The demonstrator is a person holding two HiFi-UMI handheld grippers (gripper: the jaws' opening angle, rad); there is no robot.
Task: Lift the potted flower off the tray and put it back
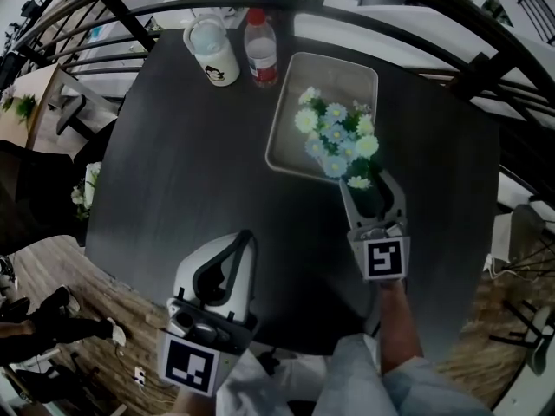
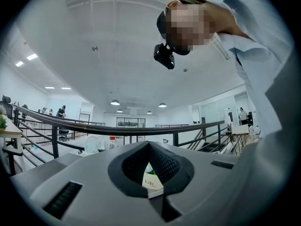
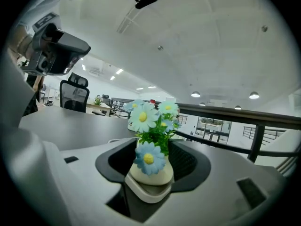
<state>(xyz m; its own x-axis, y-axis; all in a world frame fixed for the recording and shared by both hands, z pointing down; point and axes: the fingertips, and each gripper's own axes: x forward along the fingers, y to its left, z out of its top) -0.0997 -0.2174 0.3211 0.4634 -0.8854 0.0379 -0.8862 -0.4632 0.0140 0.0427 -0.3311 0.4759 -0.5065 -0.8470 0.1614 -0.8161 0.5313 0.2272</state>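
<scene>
The potted flower (image 1: 338, 137), a bunch of blue and pale yellow daisies in a cream pot (image 3: 150, 173), stands at the near end of the white tray (image 1: 290, 102) on the dark round table. My right gripper (image 1: 371, 189) reaches in from the near side with its jaws on either side of the pot. In the right gripper view a narrow gap shows on both sides of the pot, so the right gripper (image 3: 154, 145) is open around it. The tray's rim (image 3: 148, 192) lies just below the pot. My left gripper (image 1: 245, 235) hovers low over the near left of the table, fingertips together, holding nothing.
A white cup (image 1: 212, 50) and a clear bottle with a red label (image 1: 260, 48) stand at the table's far edge, left of the tray. A dark railing (image 2: 141, 128) curves behind the table. Bare tabletop (image 1: 173, 163) lies between the grippers and the cup.
</scene>
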